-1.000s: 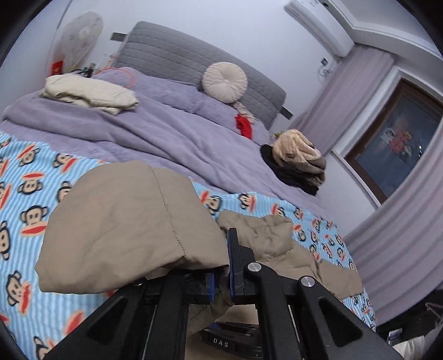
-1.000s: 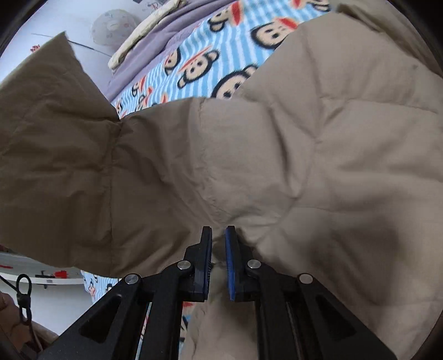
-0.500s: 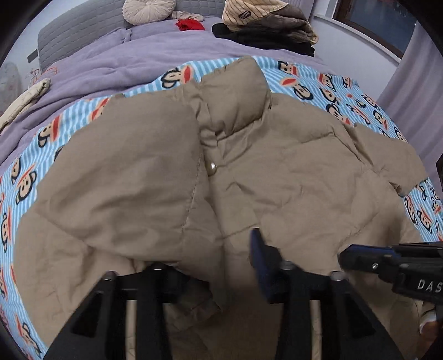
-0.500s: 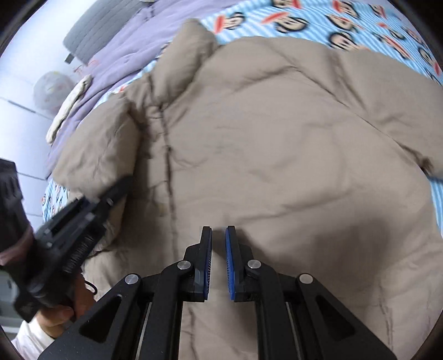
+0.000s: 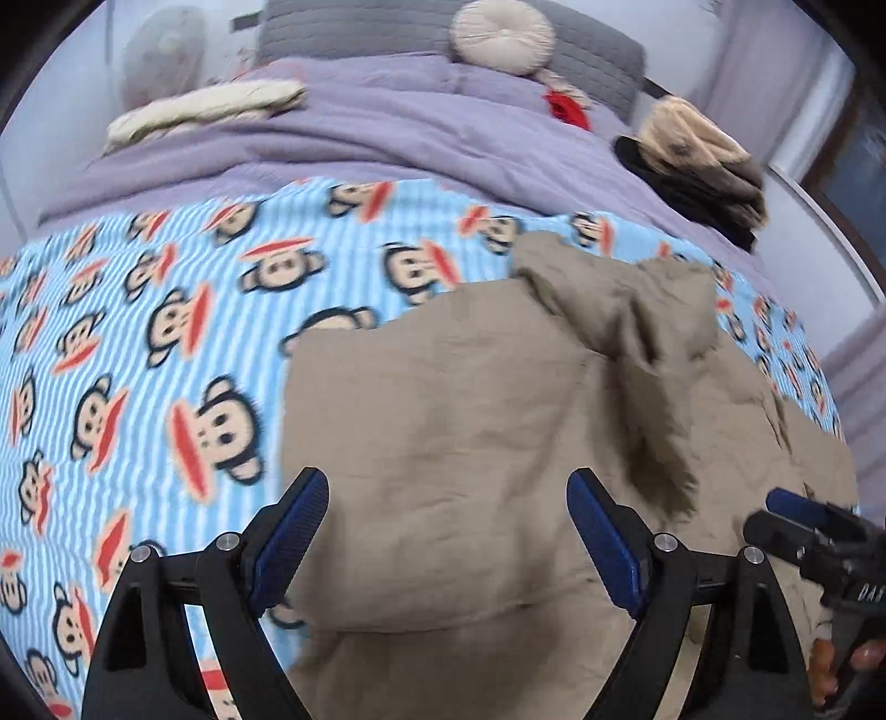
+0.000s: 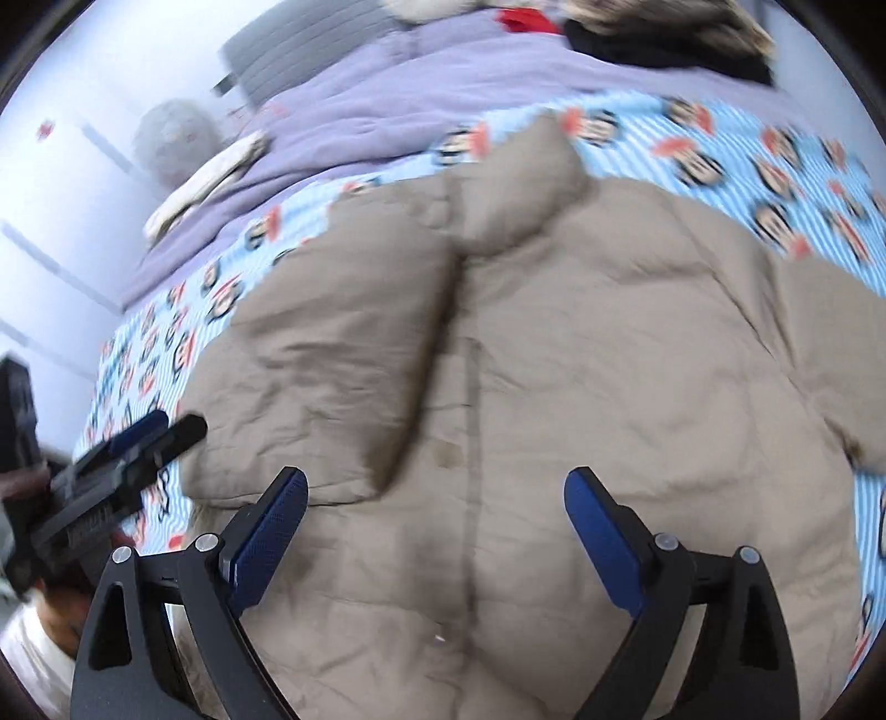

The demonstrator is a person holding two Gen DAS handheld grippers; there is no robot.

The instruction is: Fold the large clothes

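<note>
A tan puffer jacket (image 6: 554, 387) lies front up on the blue monkey-print blanket (image 5: 138, 343), its left sleeve folded in over the chest (image 6: 343, 354). It also shows in the left wrist view (image 5: 470, 454). My left gripper (image 5: 448, 531) is open and empty above the jacket's left side; it shows at the left edge of the right wrist view (image 6: 138, 443). My right gripper (image 6: 434, 531) is open and empty above the jacket's lower front; it shows at the right edge of the left wrist view (image 5: 803, 526).
A purple duvet (image 5: 387, 127) covers the far half of the bed. On it lie a cream folded garment (image 5: 205, 111), a round cushion (image 5: 501, 36), a red item (image 5: 565, 108) and a stack of folded clothes (image 5: 698, 166). A grey headboard (image 5: 598, 55) stands behind.
Both grippers have opened and let go of the jacket. The sleeve that was held up one second ago now lies folded over the chest. Both cameras have tilted up toward the headboard.
</note>
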